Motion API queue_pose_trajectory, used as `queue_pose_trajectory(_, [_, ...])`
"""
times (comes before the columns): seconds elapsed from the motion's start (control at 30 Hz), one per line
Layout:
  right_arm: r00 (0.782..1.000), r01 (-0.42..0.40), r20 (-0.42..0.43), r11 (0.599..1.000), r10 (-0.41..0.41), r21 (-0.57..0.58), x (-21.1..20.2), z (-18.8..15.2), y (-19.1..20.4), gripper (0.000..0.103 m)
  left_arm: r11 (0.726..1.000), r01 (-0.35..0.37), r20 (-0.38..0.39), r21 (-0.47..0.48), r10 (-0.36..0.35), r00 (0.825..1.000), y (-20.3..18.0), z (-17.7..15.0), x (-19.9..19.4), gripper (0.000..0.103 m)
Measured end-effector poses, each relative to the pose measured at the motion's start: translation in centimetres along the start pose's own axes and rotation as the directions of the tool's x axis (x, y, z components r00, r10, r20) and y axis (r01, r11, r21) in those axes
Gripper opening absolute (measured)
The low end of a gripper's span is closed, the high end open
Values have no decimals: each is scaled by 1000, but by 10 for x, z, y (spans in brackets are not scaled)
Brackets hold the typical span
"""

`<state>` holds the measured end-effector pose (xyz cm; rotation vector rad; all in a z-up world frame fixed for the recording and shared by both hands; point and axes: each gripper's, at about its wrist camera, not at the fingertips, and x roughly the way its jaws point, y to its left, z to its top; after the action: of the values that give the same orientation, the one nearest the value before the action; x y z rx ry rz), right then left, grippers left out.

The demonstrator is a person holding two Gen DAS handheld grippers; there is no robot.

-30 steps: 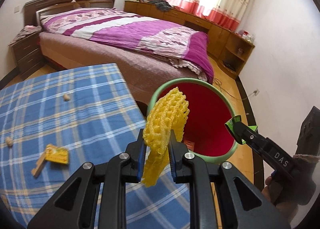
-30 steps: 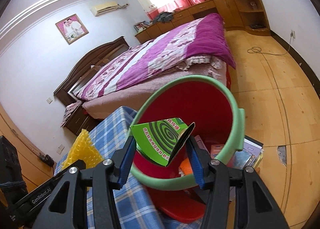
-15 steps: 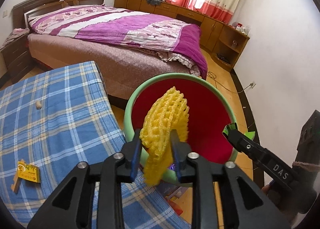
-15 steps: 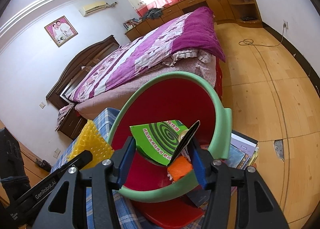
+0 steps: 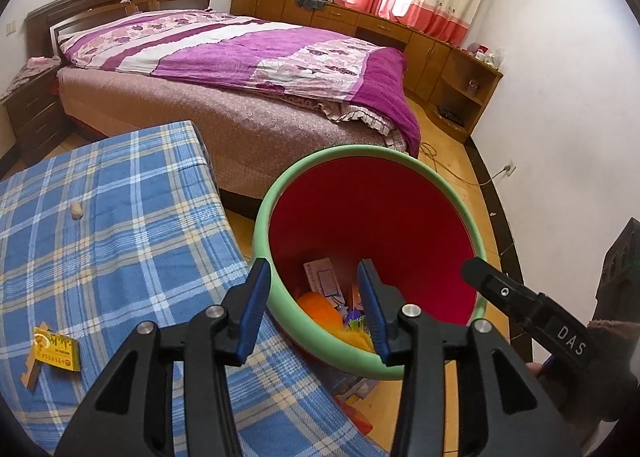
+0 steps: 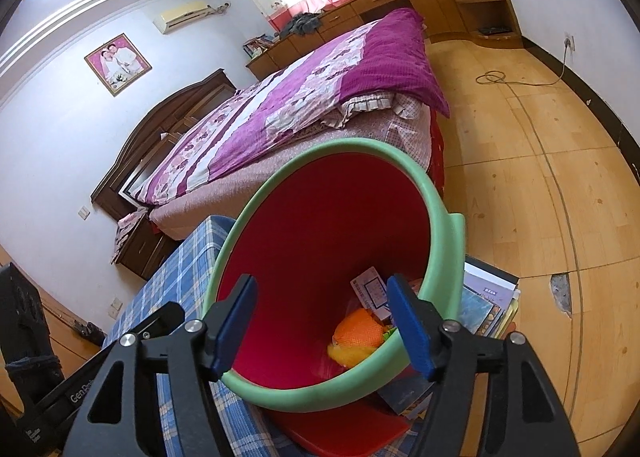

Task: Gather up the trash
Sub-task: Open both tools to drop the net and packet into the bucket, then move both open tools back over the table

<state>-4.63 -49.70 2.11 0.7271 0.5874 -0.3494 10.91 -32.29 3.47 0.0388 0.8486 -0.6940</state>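
Observation:
A red bin with a green rim (image 5: 360,150) stands beside the blue plaid table (image 5: 120,241); it also shows in the right wrist view (image 6: 440,225). Orange and yellow trash (image 6: 356,335) and a printed card (image 6: 372,291) lie at its bottom, and they show in the left wrist view too (image 5: 320,307). My left gripper (image 5: 314,311) is open and empty over the bin's near rim. My right gripper (image 6: 322,327) is open and empty over the bin mouth. A small yellow box (image 5: 56,347) and a small beige scrap (image 5: 76,210) lie on the table.
A bed with a purple quilt (image 5: 248,53) stands behind the table and bin. Books or magazines (image 6: 486,299) lie stacked on the wooden floor right of the bin. A cable (image 6: 516,83) runs across the floor. Wooden cabinets (image 5: 400,33) line the far wall.
The left gripper opened and the yellow foam net is gone from it. The right gripper opened and the green box is gone from it. Both moved over the bin.

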Motion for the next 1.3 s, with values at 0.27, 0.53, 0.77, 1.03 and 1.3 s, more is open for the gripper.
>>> queue_pose_trajectory(0.27, [1000,2,12,1000,-2,-5,-8,-2,5,73,999,-14,8,-29,14,1000,13,-6,-17,45])
queue_pose_trajectory(0.53, [1000,-13,5,1000,13,-21,-14,-9,17,77,996,-40,21,-83,42,999,35,-13,-38,45])
queue_pose_trajectory(0.77, [1000,-28,-11,998,27,-60,-18,-20,39,77,987,-87,31,-133,92,995,60,-21,-59,45])
queue_pose_trajectory(1.03, [999,-40,-29,994,37,-99,-23,-30,64,77,975,-133,45,-176,143,989,86,-30,-84,45])
queue_pose_trajectory(1.3, [997,-59,-47,988,53,-139,-30,-45,87,78,958,-172,60,-229,190,980,111,-42,-110,45])
